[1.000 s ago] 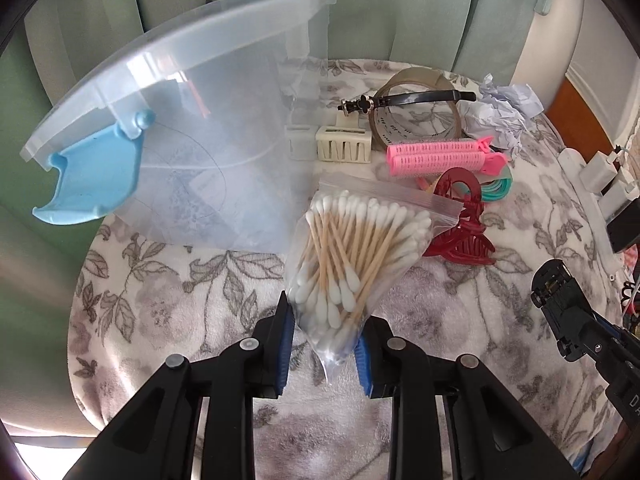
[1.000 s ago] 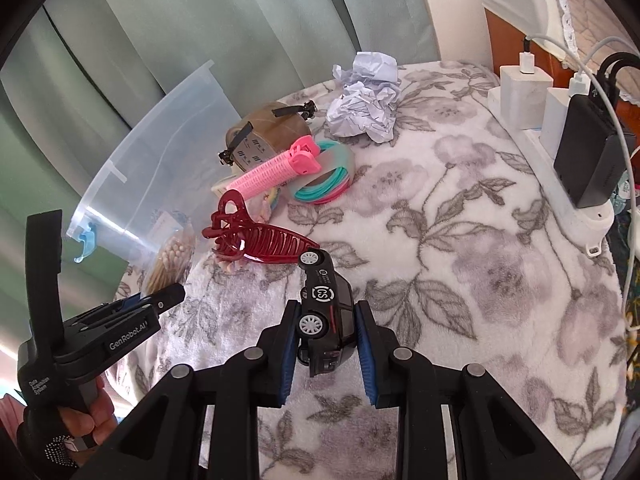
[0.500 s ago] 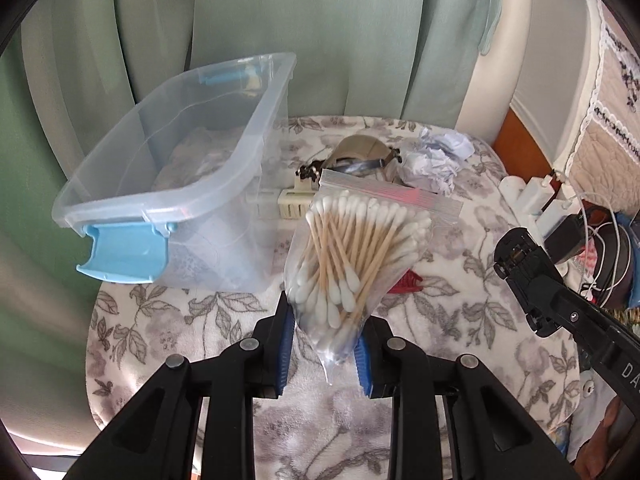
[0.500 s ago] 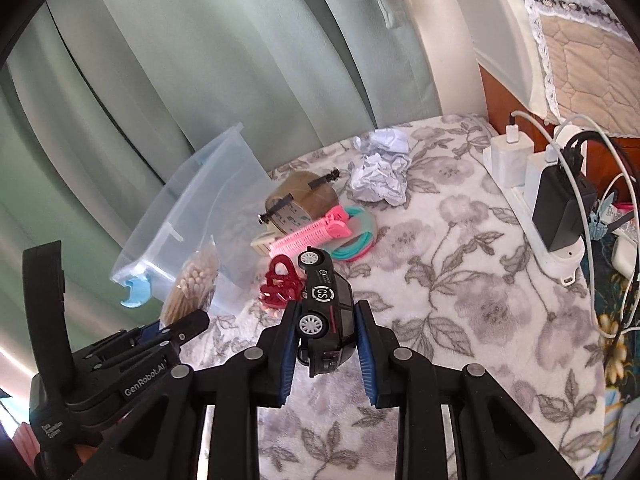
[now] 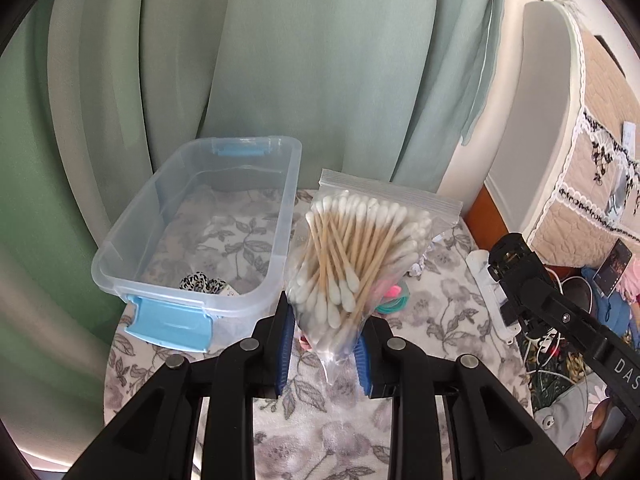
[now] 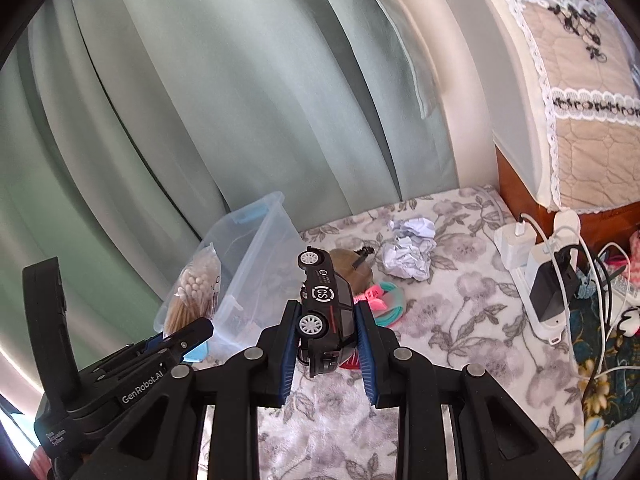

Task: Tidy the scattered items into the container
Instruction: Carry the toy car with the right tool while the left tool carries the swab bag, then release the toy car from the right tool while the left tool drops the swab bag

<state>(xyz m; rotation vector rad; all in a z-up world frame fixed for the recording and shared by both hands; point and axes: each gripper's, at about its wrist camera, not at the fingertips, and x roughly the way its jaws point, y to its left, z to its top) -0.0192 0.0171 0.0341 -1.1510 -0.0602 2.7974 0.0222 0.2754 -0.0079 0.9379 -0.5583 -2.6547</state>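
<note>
My left gripper [image 5: 323, 342] is shut on a clear zip bag of cotton swabs [image 5: 352, 264], held up just right of the clear plastic container [image 5: 192, 300] with blue latches. A leopard-print item [image 5: 202, 283] lies inside the container. My right gripper [image 6: 327, 338] is shut on a black toy car [image 6: 326, 304], raised above the floral cloth. In the right wrist view the container [image 6: 256, 260] stands to the left, with the left gripper [image 6: 188, 334] and the swab bag [image 6: 196, 292] before it. The right gripper [image 5: 516, 276] shows at the right of the left wrist view.
On the floral cloth [image 6: 460, 320] lie crumpled paper [image 6: 408, 248], a brown tape roll [image 6: 356, 268], a pink roller [image 6: 374, 292] and teal hair ties [image 6: 394, 306]. A power strip with chargers [image 6: 540, 280] lines the right edge. Green curtains [image 5: 280, 60] hang behind.
Both grippers have risen high above the table with the swab bag and the toy car. The container's inside now shows from above in the left wrist view.
</note>
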